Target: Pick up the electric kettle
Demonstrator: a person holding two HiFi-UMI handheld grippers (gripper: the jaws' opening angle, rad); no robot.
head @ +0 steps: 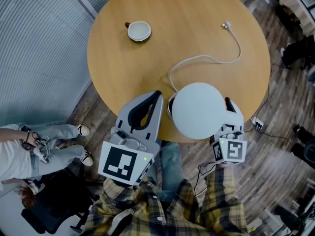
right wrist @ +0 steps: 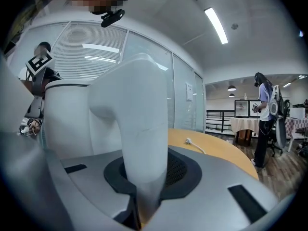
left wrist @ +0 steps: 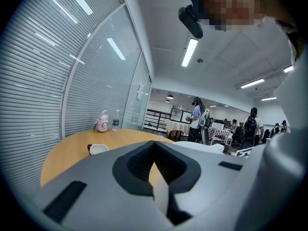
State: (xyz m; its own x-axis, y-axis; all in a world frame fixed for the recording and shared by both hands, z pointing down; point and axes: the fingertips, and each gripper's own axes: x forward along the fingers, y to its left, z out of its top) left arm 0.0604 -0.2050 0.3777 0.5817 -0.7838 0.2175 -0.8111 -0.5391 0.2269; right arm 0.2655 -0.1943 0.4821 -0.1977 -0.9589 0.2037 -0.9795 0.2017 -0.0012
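The white electric kettle [head: 199, 111] stands at the near edge of the round wooden table [head: 162, 58]. Its cord [head: 206, 58] curls away across the top to a loose plug [head: 226, 25]. My right gripper [head: 229, 107] is at the kettle's right side. In the right gripper view its pads press on the kettle's white handle [right wrist: 142, 129], which fills the gap between them, with the kettle's body [right wrist: 72, 114] behind. My left gripper [head: 156, 96] sits just left of the kettle over the table's edge. Its tips meet with nothing between them [left wrist: 154, 146].
A small white cup [head: 139, 31] stands far left on the table, and a pink bottle [left wrist: 102, 122] at the far rim. A person [head: 29, 146] sits on the floor-level left. A power strip [head: 257, 124] lies on the floor to the right. Other people stand in the background.
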